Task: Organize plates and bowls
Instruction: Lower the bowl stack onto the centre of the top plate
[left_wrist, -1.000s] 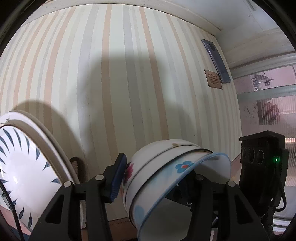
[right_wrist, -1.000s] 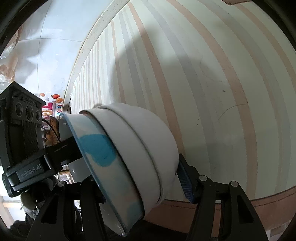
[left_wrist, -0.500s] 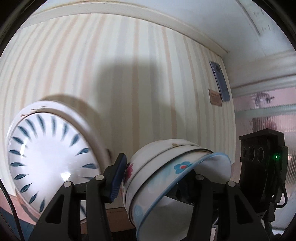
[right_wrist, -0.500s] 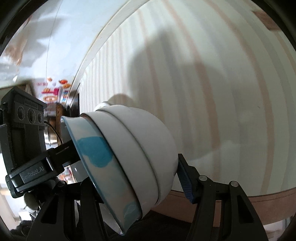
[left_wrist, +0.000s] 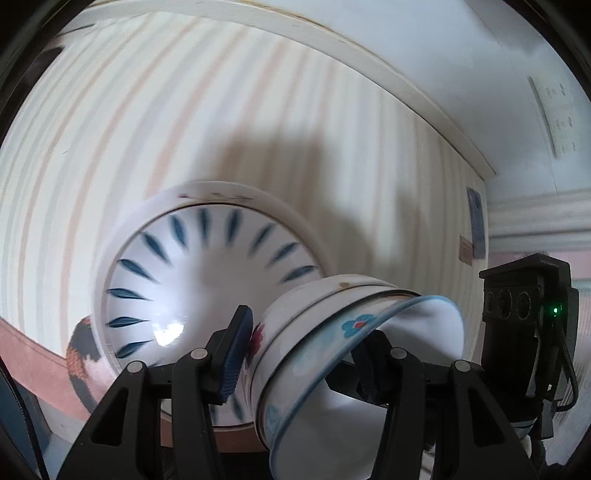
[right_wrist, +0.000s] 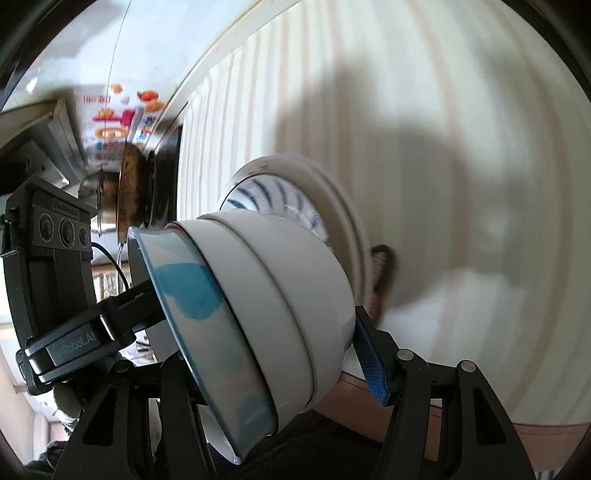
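Observation:
Three nested bowls (left_wrist: 332, 332), white with blue and red flowers, hang tilted between both grippers. My left gripper (left_wrist: 301, 356) is shut on the stack, its blue pad (left_wrist: 236, 350) on the outer wall and the other finger inside the rim. From the opposite side my right gripper (right_wrist: 273, 358) is shut on the same bowl stack (right_wrist: 266, 306), one finger inside, the blue pad (right_wrist: 369, 362) outside. Just beyond the bowls lies a stack of white plates (left_wrist: 207, 280) with blue leaf marks on a striped tablecloth (left_wrist: 184, 129). The plates (right_wrist: 273, 199) also show in the right wrist view.
A brown and black object (left_wrist: 79, 350) peeks out from under the plates. A phone (left_wrist: 476, 221) and a small card lie far along the tablecloth. A dark pan and a metal pot (right_wrist: 110, 199) stand past the table's edge. The table's white rim (left_wrist: 332, 48) curves behind.
Both grippers have carried the bowl stack across the table. The plate stack has slid from the left edge to the middle of the left view and has come into the right view.

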